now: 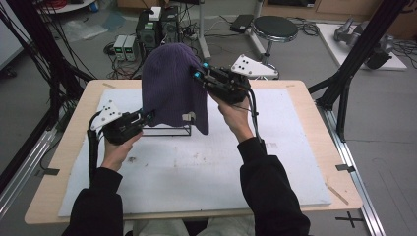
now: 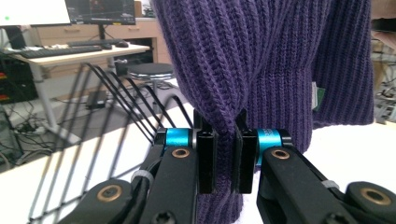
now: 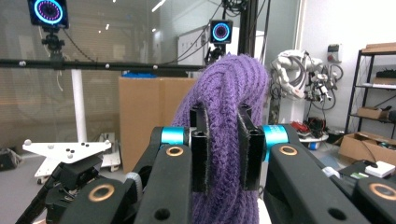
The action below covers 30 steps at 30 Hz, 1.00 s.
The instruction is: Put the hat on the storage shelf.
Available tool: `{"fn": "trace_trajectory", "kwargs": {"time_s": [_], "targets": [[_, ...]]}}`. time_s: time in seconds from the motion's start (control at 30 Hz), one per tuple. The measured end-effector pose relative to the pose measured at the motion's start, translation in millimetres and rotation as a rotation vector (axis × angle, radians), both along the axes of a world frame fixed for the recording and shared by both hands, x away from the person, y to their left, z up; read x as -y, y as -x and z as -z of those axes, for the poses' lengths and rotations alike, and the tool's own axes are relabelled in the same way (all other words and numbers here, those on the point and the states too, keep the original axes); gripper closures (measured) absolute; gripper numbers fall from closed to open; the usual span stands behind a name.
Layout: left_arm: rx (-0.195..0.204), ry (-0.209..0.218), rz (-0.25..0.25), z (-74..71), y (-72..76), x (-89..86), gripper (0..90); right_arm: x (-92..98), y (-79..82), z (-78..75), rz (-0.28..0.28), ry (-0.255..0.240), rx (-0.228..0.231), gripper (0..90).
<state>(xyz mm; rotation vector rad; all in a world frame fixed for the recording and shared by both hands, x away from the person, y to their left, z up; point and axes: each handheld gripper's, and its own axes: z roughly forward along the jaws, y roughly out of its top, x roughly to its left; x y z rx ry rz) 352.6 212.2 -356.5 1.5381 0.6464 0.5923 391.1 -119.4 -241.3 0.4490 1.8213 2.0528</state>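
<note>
A purple knitted beanie (image 1: 171,83) hangs lifted over a black wire rack (image 1: 167,130) at the back of the white mat (image 1: 196,172). My left gripper (image 1: 147,118) is shut on the hat's lower left hem; in the left gripper view its jaws pinch a fold of the knit (image 2: 224,140). Higher up, my right gripper (image 1: 197,70) is shut on the hat's upper right side, and the right gripper view has a bunch of purple knit (image 3: 224,154) squeezed between the pads. A small label (image 1: 187,117) hangs at the hat's lower edge.
The wire rack stands under the hat, its thin bars (image 2: 116,116) rising beside my left gripper. The wooden table's edge (image 1: 314,113) runs around the mat. Behind the table are a round stool (image 1: 274,28), computer cases (image 1: 157,29) and cables on the floor.
</note>
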Motion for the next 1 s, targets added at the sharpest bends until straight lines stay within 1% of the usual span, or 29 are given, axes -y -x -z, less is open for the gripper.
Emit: {"fn": "trace_trajectory", "kwargs": {"time_s": [0.03, 0.13, 0.2, 0.27, 0.33, 0.4, 0.47, 0.53, 0.67, 0.73, 0.77, 0.8, 0.83, 0.87, 1.0], "targets": [[0.004, 0.003, -0.002, -2.5, -1.6, -1.1, 83.1, -0.8, -3.0, -0.9, 0.001, -0.007, 0.005, 79.3], [0.018, 0.015, -0.013, -9.9, -5.3, -4.6, 83.1, -2.9, -10.4, -3.5, 0.003, -0.016, -0.004, 79.3], [0.023, 0.015, -0.021, -13.6, -8.4, -7.0, 83.1, -5.4, -14.6, -5.4, 0.006, -0.019, -0.002, 79.3], [0.025, 0.028, -0.027, -16.4, -11.7, -8.8, 83.0, -8.0, -18.9, -8.5, 0.013, -0.015, 0.000, 79.3], [0.028, 0.039, -0.031, -18.8, -14.2, -10.8, 83.0, -10.9, -23.4, -12.6, 0.016, -0.015, 0.007, 79.3], [0.035, 0.040, -0.038, -22.3, -16.3, -12.3, 83.0, -14.6, -27.5, -17.7, 0.020, -0.011, 0.013, 79.3], [0.045, 0.050, -0.047, -27.5, -18.9, -14.7, 83.0, -18.5, -31.5, -22.7, 0.028, -0.002, 0.029, 79.2], [0.057, 0.050, -0.060, -33.9, -21.9, -17.4, 83.0, -21.3, -35.6, -27.7, 0.035, 0.002, 0.037, 79.2], [0.075, 0.040, -0.082, -46.6, -27.0, -21.9, 82.9, -23.9, -41.6, -34.9, 0.047, -0.008, 0.052, 79.1], [0.088, 0.040, -0.092, -51.5, -28.5, -24.2, 82.9, -24.5, -44.4, -38.6, 0.050, -0.009, 0.058, 79.1], [0.094, 0.048, -0.095, -53.6, -29.1, -25.3, 82.9, -25.2, -44.6, -40.2, 0.057, -0.016, 0.069, 79.1], [0.100, 0.054, -0.105, -55.2, -29.6, -25.9, 82.8, -24.9, -45.6, -42.0, 0.055, -0.018, 0.075, 79.1], [0.106, 0.051, -0.118, -56.3, -30.2, -26.5, 82.7, -25.0, -46.4, -43.6, 0.056, -0.020, 0.078, 79.0], [0.106, 0.056, -0.123, -57.0, -31.2, -26.9, 82.7, -25.3, -47.4, -44.8, 0.063, -0.019, 0.085, 79.0], [0.105, 0.045, -0.161, -55.0, -36.5, -27.7, 82.6, -27.6, -52.4, -44.8, 0.077, -0.012, 0.082, 78.8]]}}
